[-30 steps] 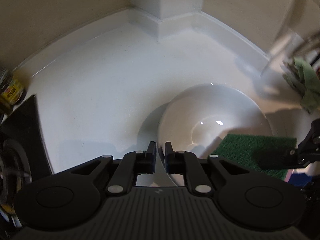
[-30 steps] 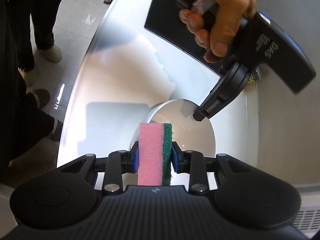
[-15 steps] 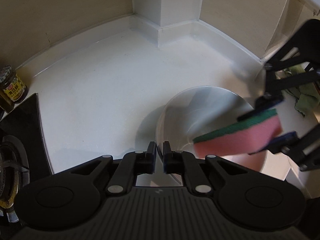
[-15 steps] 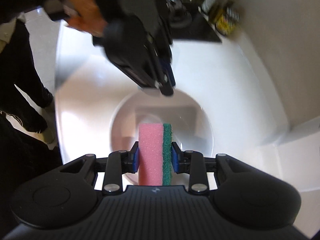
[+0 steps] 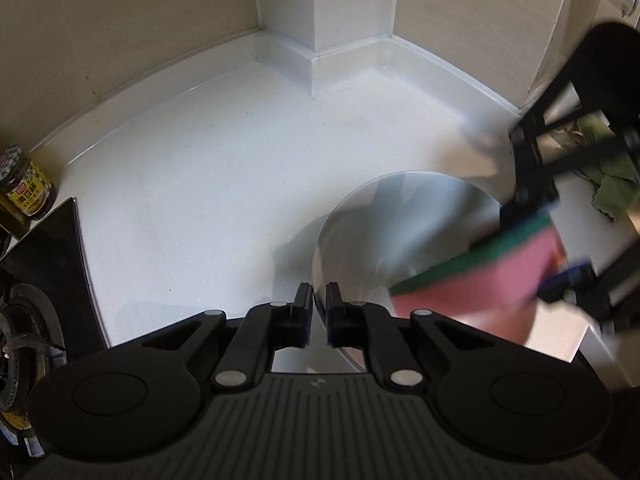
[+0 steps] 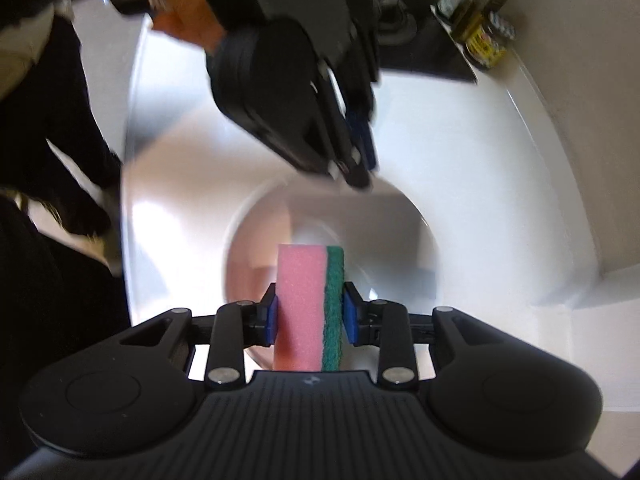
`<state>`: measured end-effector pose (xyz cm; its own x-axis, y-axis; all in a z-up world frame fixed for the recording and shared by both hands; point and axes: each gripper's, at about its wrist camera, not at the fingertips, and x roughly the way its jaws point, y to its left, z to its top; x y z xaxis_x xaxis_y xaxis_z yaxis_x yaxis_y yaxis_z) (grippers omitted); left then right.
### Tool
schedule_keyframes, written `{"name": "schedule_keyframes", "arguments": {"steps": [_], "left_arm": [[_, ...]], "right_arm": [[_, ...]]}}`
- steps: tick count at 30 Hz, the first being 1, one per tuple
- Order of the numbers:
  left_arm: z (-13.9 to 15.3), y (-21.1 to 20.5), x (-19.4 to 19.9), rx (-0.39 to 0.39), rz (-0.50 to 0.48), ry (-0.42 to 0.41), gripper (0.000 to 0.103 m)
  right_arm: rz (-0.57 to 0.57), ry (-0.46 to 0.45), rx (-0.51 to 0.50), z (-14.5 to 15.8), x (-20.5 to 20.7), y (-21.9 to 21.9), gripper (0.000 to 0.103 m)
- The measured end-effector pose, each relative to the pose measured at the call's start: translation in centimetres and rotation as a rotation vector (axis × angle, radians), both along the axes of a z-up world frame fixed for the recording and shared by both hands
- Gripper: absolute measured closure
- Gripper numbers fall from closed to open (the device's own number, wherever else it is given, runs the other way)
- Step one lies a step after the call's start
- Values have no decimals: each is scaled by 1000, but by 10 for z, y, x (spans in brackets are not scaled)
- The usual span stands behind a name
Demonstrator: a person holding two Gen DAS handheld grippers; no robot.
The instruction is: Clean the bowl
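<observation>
In the left wrist view, the left gripper [image 5: 319, 307] sat at lower centre, its jaws pinched narrow on the near rim of the white bowl [image 5: 384, 216]; the bowl rested on the white countertop [image 5: 208, 184] right of centre; the right gripper [image 5: 536, 240] came in blurred from the right edge, clamping a pink-and-green sponge [image 5: 480, 276] over the bowl; a jar [image 5: 26, 188] stood at the left edge beside a black stove [image 5: 36, 280].

In the right wrist view, the right gripper [image 6: 309, 312] gripped the sponge [image 6: 310, 308] upright at centre; the bowl [image 6: 384, 248] lay just beyond it; the left gripper [image 6: 356, 172] reached its far rim from the upper frame.
</observation>
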<state>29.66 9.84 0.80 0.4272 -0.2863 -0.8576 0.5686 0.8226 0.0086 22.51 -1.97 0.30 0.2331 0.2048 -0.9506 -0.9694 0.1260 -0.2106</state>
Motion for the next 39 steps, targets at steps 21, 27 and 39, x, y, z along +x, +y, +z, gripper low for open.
{"name": "schedule_keyframes", "arguments": {"steps": [21,27,39], "left_arm": [[-2,-38,-2,20,97,-4,98],[-4,-33,1,6,96,-6,98],[-7,-36,-1,13,98,-11,98]], "right_arm": [[82,-11,46,-8,-11,23,76],[154,56,-19,-4,-25,11,76],[145,-7,65,-6,-24,14,76]]}}
